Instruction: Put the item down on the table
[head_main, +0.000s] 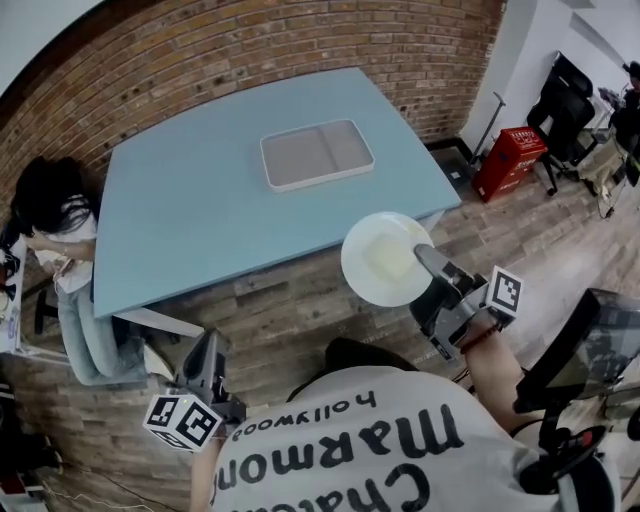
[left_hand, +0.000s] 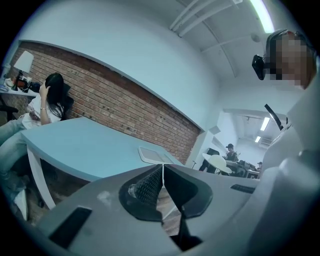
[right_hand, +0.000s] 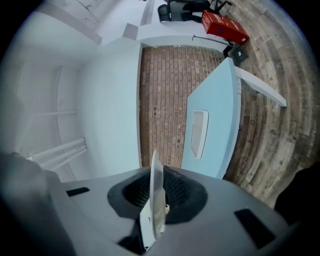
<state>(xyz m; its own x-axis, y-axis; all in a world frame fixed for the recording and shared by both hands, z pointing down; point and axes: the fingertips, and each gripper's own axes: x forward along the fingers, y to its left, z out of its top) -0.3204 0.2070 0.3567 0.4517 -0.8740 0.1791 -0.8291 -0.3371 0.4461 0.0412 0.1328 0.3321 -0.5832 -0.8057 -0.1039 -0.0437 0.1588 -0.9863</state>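
White plate (head_main: 385, 258): round and shallow, smooth, with a flat well and a low raised rim. It hangs in the air just off the table's near edge, over the floor, and is not on the table.
Right gripper (head_main: 428, 262): pinches the plate by its rim, with the thin edge wedged between my ribbed pads.
Hold: I have only one edge clamped, so I judge the far side will want to droop. A smooth rim could also slip on the pads.
Doing it well: I would carry it level over bare blue top, short of the tray. I would lower it until the base sits flat, and only then let the jaws part.
Left gripper (head_main: 205, 350): jaws pressed together on nothing, low at my side, well apart from the plate.
Table (head_main: 200, 210): pale blue, matt, a smooth slab with rounded corners.
Tray (head_main: 316, 153): grey and rectangular, with two compartments and a pale rim, lying mid-table.
Floor (head_main: 300, 310): wood planks with mixed tones.
Wall (head_main: 250, 50): rough red brick behind the table.
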